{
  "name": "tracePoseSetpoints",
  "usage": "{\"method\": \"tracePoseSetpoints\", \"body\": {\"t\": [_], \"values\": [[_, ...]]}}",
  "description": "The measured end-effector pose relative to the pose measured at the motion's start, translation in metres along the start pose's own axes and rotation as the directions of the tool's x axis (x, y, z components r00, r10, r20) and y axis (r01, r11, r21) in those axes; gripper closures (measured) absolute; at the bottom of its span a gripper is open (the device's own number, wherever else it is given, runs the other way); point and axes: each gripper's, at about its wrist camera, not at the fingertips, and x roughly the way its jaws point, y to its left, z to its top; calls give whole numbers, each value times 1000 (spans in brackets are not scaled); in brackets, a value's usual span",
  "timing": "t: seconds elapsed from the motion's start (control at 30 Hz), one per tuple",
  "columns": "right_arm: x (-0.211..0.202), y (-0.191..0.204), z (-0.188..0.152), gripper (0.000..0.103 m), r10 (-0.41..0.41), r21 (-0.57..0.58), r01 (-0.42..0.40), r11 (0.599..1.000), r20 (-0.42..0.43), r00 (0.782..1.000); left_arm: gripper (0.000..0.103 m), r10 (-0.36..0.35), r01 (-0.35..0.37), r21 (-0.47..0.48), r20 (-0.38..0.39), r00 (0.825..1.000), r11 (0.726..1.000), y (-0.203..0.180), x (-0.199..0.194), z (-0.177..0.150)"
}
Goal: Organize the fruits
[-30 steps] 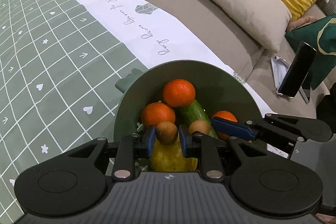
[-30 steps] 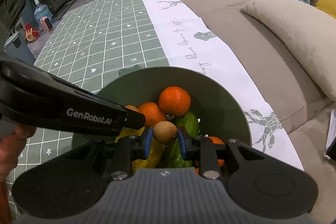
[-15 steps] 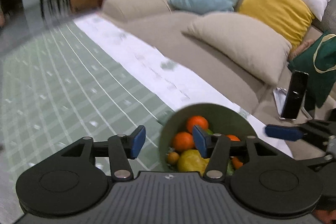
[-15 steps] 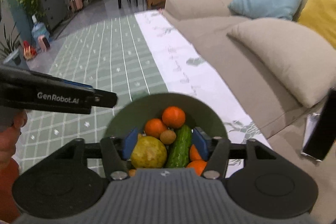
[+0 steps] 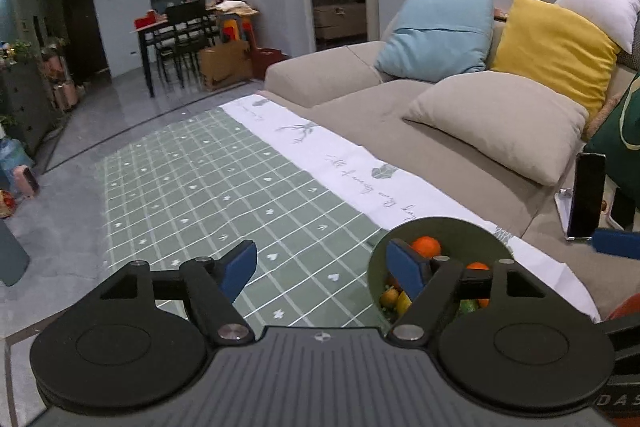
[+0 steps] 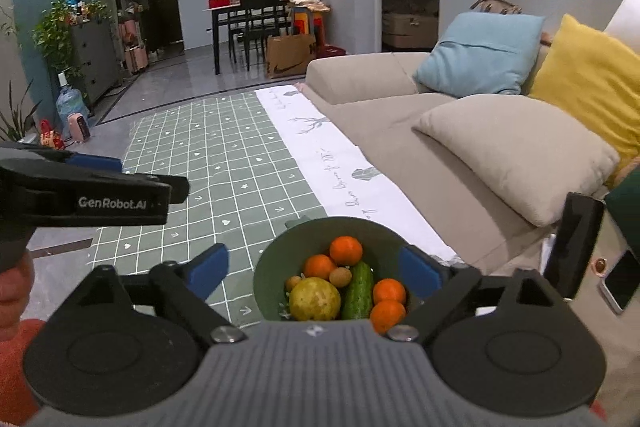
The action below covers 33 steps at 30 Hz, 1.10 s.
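— Status of the claws?
— Left claw (image 5: 320, 267) and right claw (image 6: 316, 273) both gape wide, empty.
— Fruit?
— Gathered in the round dark-green bowl (image 6: 266, 277) on the checked green table (image 6: 224, 163); sorting appears finished.

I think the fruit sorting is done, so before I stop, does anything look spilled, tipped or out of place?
One oddity: a green cucumber lies in the green bowl among the oranges and a yellowish pear, though it is no fruit. Nothing has spilled onto the checked cloth, and the bowl sits level.
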Motion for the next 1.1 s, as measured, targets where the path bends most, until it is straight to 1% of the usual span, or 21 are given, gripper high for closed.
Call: {"method": "tracePoseSetpoints", "body": {"t": [0.17,0.33,0.47,0.57,1.1], "values": [[-11,6,-14,7,-17,-11,17,1000,18,1000,15,4,-4,-44,-2,1000,999,6,-14,-16],[-9,9,-28,7,-8,-3,8,1000,-19,1000,15,14,-16,-52,-45,999,999,11,-12,-31],[-4,9,-32,7,-1,4,1,1000,-36,999,15,24,-28,-55,-74,997,998,15,-9,-39],[-1,10,-31,7,6,11,-5,1000,-36,999,15,23,-28,-62,-88,996,998,17,-7,-41],[4,11,-32,7,5,10,-5,1000,-45,999,15,22,-28,-61,-97,995,998,19,-4,-42]]}}
